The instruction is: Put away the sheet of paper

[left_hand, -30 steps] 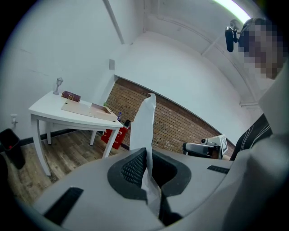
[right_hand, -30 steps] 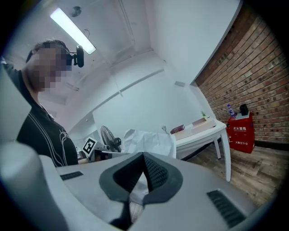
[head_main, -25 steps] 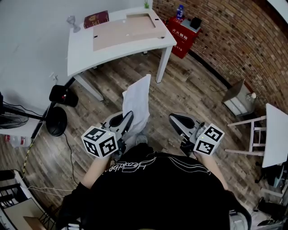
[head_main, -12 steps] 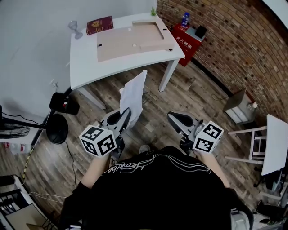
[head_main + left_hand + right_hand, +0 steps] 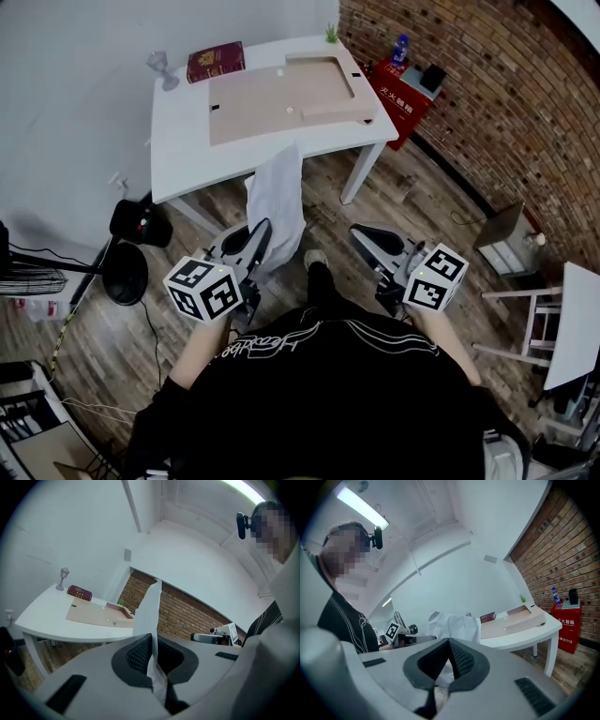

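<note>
The white sheet of paper hangs upright and a little crumpled in front of me. My left gripper is shut on its lower edge. In the left gripper view the paper rises out of the closed left gripper. My right gripper stays level to the right, apart from the sheet, its jaws shut with nothing between them. From the right gripper the paper shows off to the left. Just beyond the sheet stands the white table, which carries a flat tan board.
A red book and a glass goblet are on the table's far side. A red box stands by the brick wall. Black stands and cables lie on the wood floor at left, white furniture at right.
The table has drawn closer in the head view. Both grippers have moved forward towards it, the left one carrying the paper, whose top now reaches the table's near edge.
</note>
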{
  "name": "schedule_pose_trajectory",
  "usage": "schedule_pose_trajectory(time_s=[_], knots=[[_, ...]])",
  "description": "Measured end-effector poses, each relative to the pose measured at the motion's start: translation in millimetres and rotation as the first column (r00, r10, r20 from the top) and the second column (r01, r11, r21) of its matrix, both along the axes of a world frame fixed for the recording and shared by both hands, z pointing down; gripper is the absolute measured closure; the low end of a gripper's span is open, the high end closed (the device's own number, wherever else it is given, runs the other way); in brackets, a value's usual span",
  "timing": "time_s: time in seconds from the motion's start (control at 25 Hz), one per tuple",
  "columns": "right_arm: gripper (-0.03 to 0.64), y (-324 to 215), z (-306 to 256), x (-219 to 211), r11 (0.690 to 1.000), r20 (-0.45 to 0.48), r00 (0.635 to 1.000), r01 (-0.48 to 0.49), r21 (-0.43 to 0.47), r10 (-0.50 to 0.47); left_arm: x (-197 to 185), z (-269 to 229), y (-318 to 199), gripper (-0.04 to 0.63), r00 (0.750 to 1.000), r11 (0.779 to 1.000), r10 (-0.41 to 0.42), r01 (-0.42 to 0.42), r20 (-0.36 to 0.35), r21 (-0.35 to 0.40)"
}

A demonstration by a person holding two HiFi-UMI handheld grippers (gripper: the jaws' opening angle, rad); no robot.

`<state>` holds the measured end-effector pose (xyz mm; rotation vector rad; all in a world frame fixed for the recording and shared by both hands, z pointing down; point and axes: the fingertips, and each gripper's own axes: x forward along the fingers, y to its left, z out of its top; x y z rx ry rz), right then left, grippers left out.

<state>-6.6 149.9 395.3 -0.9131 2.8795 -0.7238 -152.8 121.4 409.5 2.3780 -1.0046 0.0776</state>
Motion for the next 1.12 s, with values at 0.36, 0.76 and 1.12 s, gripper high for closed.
schedule_pose_trajectory(time_s=[0.36, 0.76, 1.12], knots=[[0.615, -122, 2, -1, 0.998, 0.030, 0.997, 0.069, 0.000, -0.069, -3, 2, -105, 0.563, 0.997, 0.997, -0.077, 0.078, 0.016, -0.024], [0.615, -235, -9, 1, 0.987, 0.029, 0.987, 0.158, 0.020, -0.158, -3, -21, -215, 0.563, 0.989, 0.989, -0.149, 0.149, 0.009, -0.006], [0.615, -285, -13, 4, 0.980, 0.015, 0.981, 0.192, 0.048, -0.193, -9, -42, -268, 0.563, 0.982, 0.980, -0.189, 0.189, -0.010, 0.056]])
